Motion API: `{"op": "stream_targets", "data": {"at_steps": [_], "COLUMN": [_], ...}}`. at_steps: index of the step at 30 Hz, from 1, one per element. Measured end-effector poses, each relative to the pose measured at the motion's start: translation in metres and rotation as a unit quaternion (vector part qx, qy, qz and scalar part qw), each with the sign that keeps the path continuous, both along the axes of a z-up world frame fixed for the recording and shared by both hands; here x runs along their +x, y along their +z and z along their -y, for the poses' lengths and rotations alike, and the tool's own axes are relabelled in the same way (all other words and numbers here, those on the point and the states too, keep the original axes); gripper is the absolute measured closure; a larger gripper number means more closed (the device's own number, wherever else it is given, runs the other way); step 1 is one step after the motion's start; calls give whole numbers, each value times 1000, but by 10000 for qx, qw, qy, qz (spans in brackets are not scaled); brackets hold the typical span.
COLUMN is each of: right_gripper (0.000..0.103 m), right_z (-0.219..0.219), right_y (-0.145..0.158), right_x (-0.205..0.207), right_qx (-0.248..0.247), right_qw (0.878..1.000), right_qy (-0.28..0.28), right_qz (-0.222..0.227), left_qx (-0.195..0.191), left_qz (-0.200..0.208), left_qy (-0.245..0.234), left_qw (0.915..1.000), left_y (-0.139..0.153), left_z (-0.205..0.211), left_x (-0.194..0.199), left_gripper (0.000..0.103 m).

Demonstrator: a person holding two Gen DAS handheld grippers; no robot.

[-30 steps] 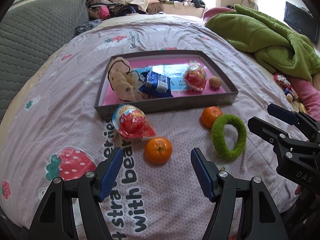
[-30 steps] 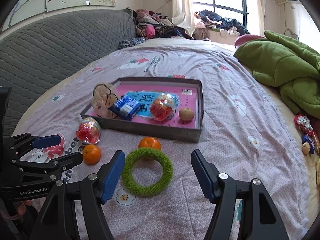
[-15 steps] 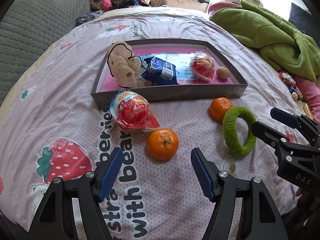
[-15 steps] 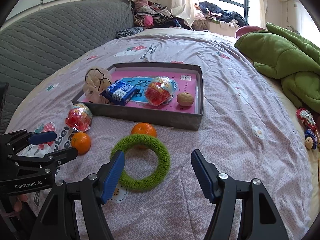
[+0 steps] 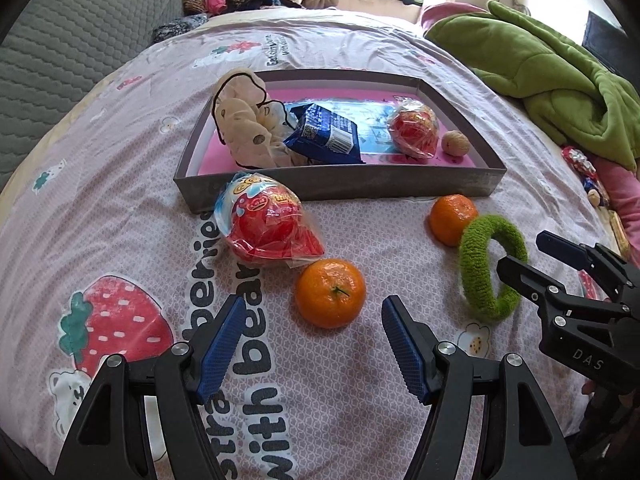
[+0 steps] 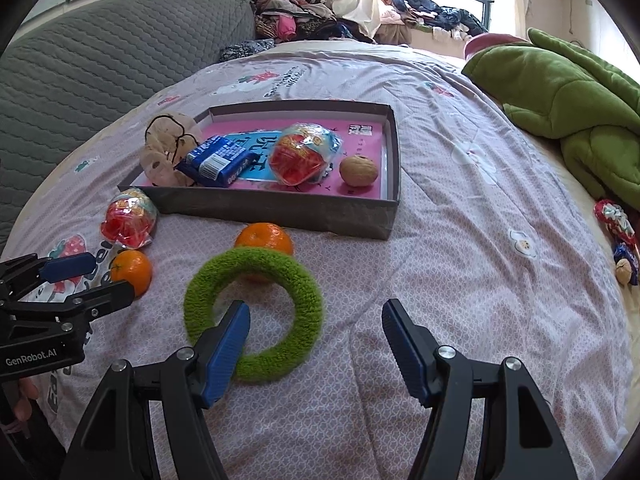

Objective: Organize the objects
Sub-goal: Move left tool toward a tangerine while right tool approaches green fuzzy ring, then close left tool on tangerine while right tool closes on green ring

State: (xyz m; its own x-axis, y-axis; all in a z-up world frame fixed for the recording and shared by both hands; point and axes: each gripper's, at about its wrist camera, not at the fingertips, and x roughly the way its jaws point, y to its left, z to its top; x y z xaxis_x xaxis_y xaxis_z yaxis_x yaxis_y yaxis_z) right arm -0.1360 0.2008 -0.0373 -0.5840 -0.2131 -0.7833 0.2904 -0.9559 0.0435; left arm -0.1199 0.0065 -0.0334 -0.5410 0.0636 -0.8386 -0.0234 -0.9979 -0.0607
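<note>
A grey tray [image 5: 348, 189] [image 6: 280, 210] with a pink floor holds a cloth pouch [image 5: 244, 120], a blue snack packet [image 5: 324, 134], a red snack bag [image 5: 414, 130] and a walnut [image 5: 455, 143]. On the bedsheet in front lie a red snack bag [image 5: 266, 224], two oranges [image 5: 331, 293] [image 5: 452, 218] and a green fuzzy ring [image 5: 486, 268] [image 6: 256, 312]. My left gripper [image 5: 310, 344] is open just short of the near orange. My right gripper [image 6: 314, 344] is open over the ring, its left finger [image 6: 226, 344] above the ring's hole.
A green blanket [image 5: 540, 68] [image 6: 560, 92] is heaped at the right. A grey quilted headboard [image 6: 100, 68] stands at the left. Clothes [image 6: 304, 12] are piled at the back. Small wrapped items [image 6: 616, 232] lie at the bed's right edge.
Both grippers have moved forward and lower. The left one has closed in on the near orange, and the right one has come over the green ring. Both stay open.
</note>
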Motion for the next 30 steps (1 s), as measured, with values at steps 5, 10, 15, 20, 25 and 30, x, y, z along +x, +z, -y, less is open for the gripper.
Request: {"op": "stream_targets", "data": {"at_steps": [5, 10, 15, 20, 25, 30], "right_gripper": [35, 35, 35, 38, 55, 65], "right_z": [-1, -3, -5, -5, -3, 0], "right_y": [-2, -7, -13, -13, -14, -13], "right_x": [-3, -7, -10, -11, -10, -8], "right_qx": [-98, -243, -191, -183, -130, -74], "right_qw": [9999, 9997, 9997, 9997, 9998, 10000], "right_qy": [25, -56, -142, -150, -131, -46], "right_qz": [-57, 45, 108, 91, 59, -28], "left_qx": [-8, -11, 2, 22, 45, 62], "left_qz": [-20, 37, 66, 112, 82, 31], "left_qy": [10, 45, 56, 60, 64, 72], "left_qw": [10000, 10000, 10000, 9999, 9999, 9999], "left_y": [-3, -10, -15, -20, -21, -20], "left_z": [-1, 0, 1, 1, 2, 2], "left_x": [-3, -9, -12, -15, -16, -16], "left_gripper": [31, 31, 31, 31, 31, 31]}}
